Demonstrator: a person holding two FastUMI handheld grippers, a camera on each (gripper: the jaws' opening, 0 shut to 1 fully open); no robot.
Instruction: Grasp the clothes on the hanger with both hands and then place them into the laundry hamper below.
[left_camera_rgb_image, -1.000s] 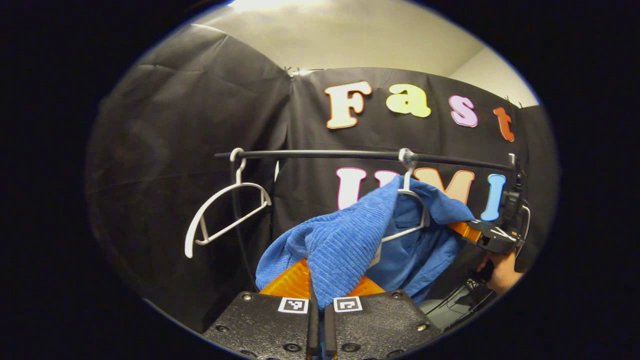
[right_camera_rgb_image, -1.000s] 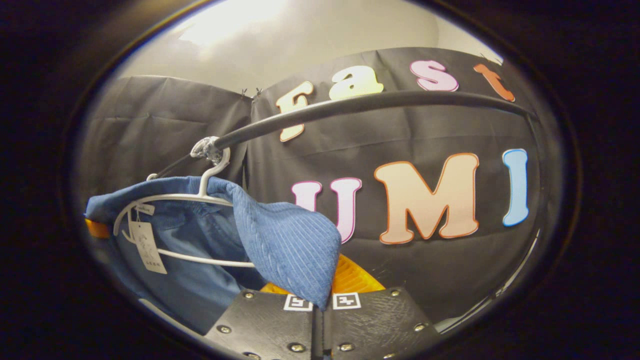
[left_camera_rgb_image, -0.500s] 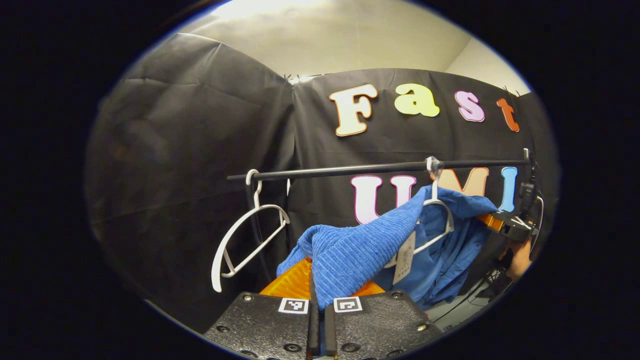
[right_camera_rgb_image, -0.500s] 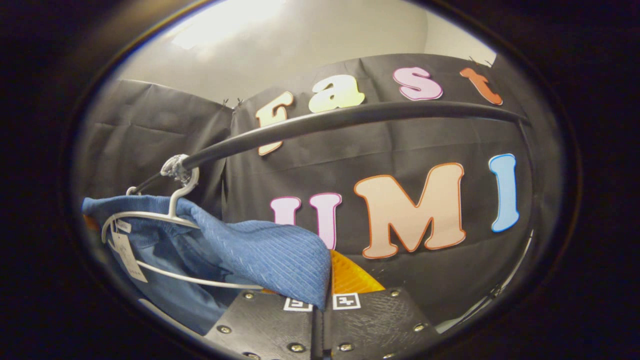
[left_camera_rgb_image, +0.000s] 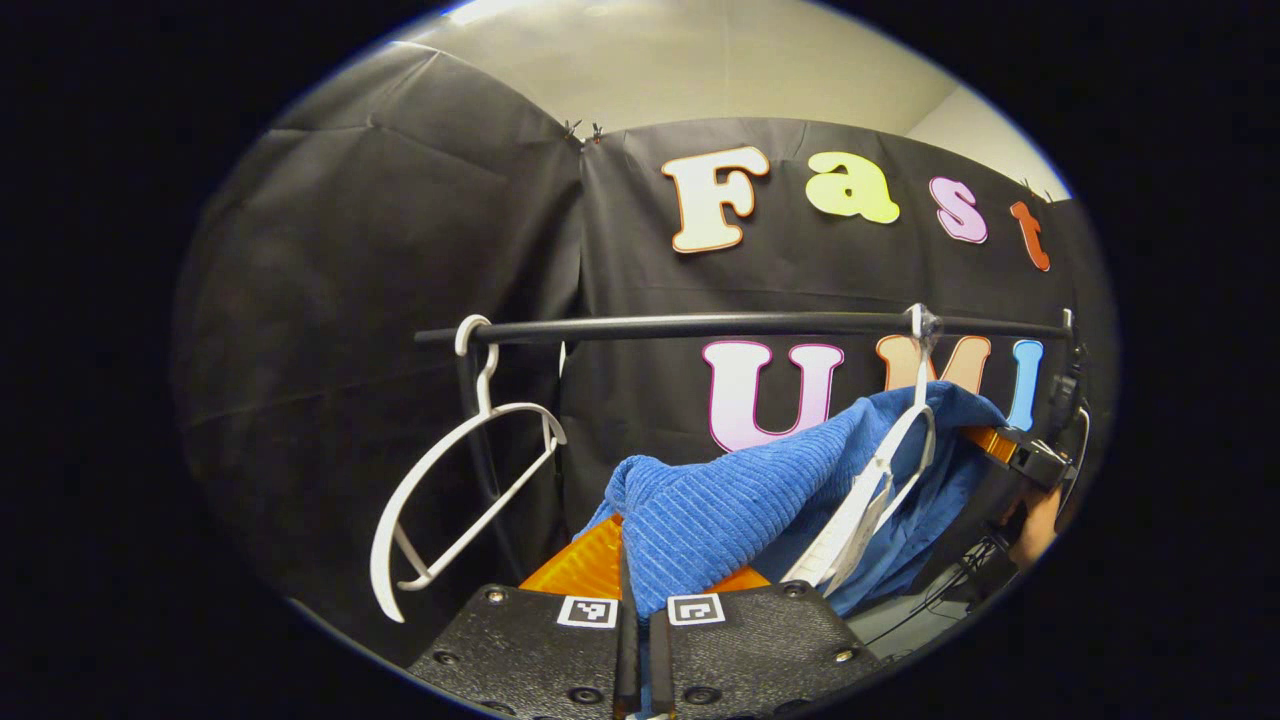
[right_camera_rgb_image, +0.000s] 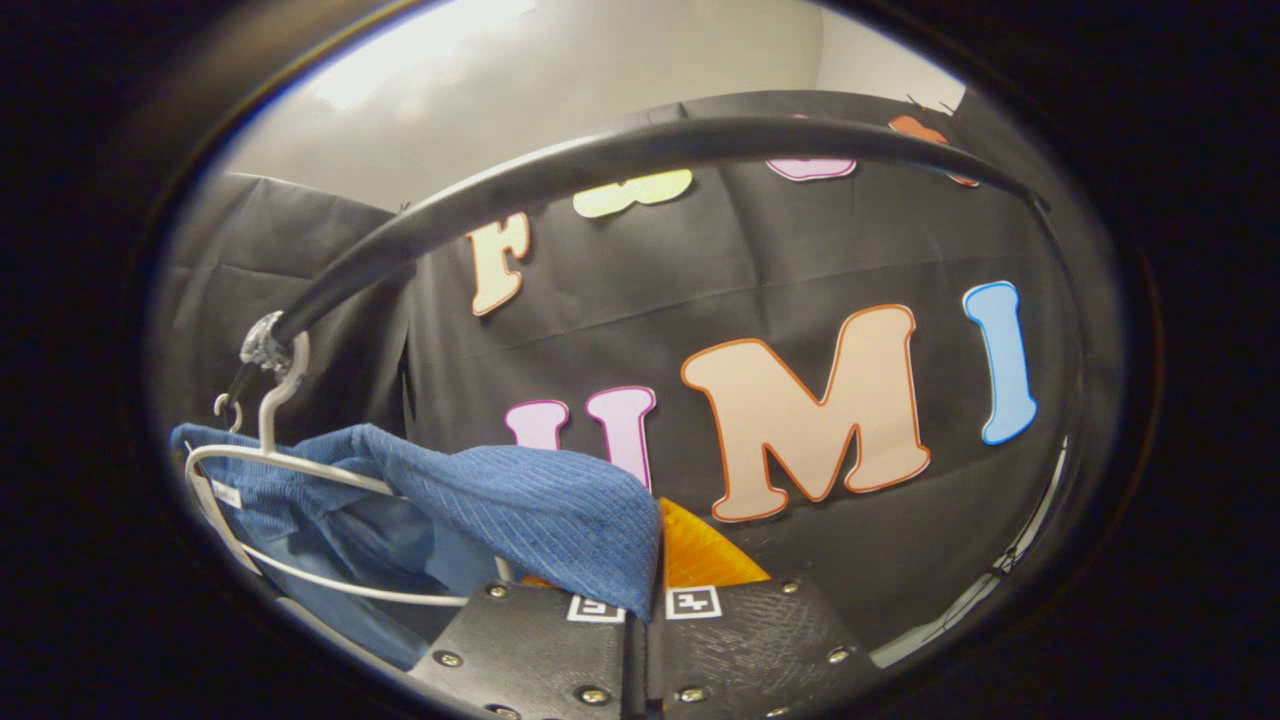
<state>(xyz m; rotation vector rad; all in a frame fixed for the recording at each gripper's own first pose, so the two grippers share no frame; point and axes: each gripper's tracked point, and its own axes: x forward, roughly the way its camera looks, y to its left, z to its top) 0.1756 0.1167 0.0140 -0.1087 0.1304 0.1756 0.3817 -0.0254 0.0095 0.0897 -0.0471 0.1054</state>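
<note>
A black rail carries a white hanger draped with a blue ribbed garment, soft, light and likely to sag. The left claw and right claw each pinch a shoulder.

left gripper view: low, facing rail | right gripper view: close beneath it | shared: rail, blue garment

black rail | horizontal before the cloth wall | carrying: empty white hanger near left end; second white hanger draped with blue garment
</note>
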